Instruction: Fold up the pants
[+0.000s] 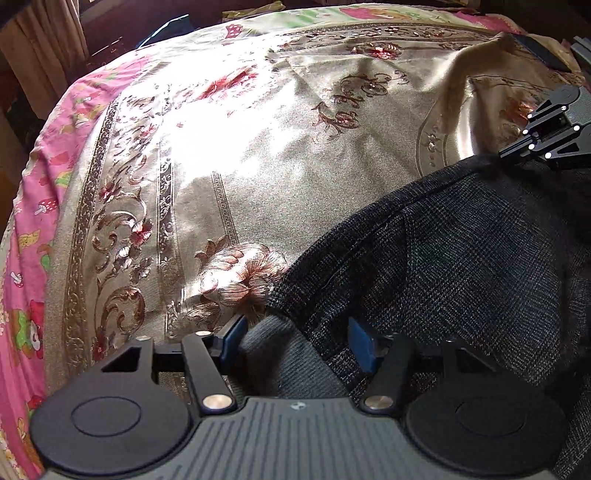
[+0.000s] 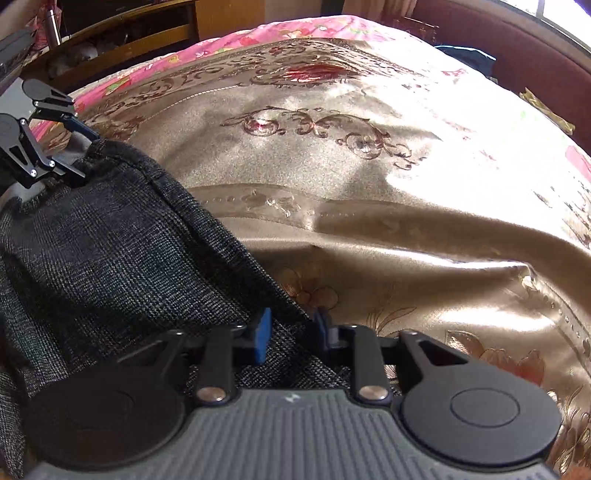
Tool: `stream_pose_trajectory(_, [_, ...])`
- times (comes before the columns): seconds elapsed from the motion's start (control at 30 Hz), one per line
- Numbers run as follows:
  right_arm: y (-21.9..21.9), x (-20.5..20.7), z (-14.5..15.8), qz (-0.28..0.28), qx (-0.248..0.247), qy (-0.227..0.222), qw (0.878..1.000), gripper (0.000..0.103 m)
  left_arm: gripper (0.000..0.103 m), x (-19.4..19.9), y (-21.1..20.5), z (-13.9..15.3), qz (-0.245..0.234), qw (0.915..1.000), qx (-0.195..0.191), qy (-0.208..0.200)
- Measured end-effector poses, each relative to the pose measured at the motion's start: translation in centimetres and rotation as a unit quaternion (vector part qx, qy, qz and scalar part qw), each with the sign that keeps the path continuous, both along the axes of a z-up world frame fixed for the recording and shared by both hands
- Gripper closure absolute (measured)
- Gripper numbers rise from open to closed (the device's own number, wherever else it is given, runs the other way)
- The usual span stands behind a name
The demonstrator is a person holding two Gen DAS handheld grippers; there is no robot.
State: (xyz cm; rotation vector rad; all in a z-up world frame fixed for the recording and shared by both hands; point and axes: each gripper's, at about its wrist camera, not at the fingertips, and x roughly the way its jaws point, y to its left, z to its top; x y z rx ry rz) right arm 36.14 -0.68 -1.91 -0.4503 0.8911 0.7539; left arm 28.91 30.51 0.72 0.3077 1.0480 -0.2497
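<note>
Dark grey checked pants point(image 1: 461, 258) lie heaped on the bed, filling the lower right of the left wrist view and the left side point(image 2: 110, 251) of the right wrist view. My left gripper point(image 1: 295, 341) stands open, its blue pads apart on either side of a pants corner whose grey lining shows. It also appears at the far left point(image 2: 83, 151), at the pants' upper edge. My right gripper point(image 2: 291, 334) is shut on the pants' edge, which runs between its pads. It shows at the right rim point(image 1: 511, 153), on the same edge.
A shiny gold bedspread point(image 1: 258, 166) with floral patterns covers the bed point(image 2: 369, 221), rumpled in folds near the right gripper. A pink printed sheet point(image 1: 33, 221) hangs at the bed's edge. Wooden furniture point(image 2: 147, 33) and a dark red headboard point(image 2: 535, 62) stand beyond.
</note>
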Motion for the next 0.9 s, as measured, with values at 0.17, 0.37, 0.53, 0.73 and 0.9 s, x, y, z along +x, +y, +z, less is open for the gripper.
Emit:
stream_pose_trajectory(0.17, [0.5,-4.8,3.8,-0.017,-0.006,-0.027,0.999,0.101,0.078,-3.6,-0.2,2.2,0.005,0.9994,0.006,-0.035])
stream_pose_trajectory(0.37, [-2.3,-15.6,13.0,-0.028,0.037,-0.082,0.996,0.101,0.079,-11.3,-0.6,7.9,-0.025,0.9958,-0.007,-0.088])
stream_pose_trajectory(0.53, [-3.4,-27.5,14.5,-0.022,0.043,-0.071,0.996,0.101,0.079,-20.9,-1.1,9.1,-0.032,0.9919,0.017,-0.122])
stream_pose_trajectory(0.73, [-2.9,-33.7,4.6,-0.051,0.039,0.046,0.997,0.102,0.077,-26.9,-1.5,1.4,-0.004,0.9933,0.074,-0.088])
stream_pose_trajectory(0.9, [-1.3,-34.9,2.6,-0.037,0.031,0.050,0.998,0.103,0.076,-27.6,-0.8,1.2,0.029,0.9903,0.070,-0.117])
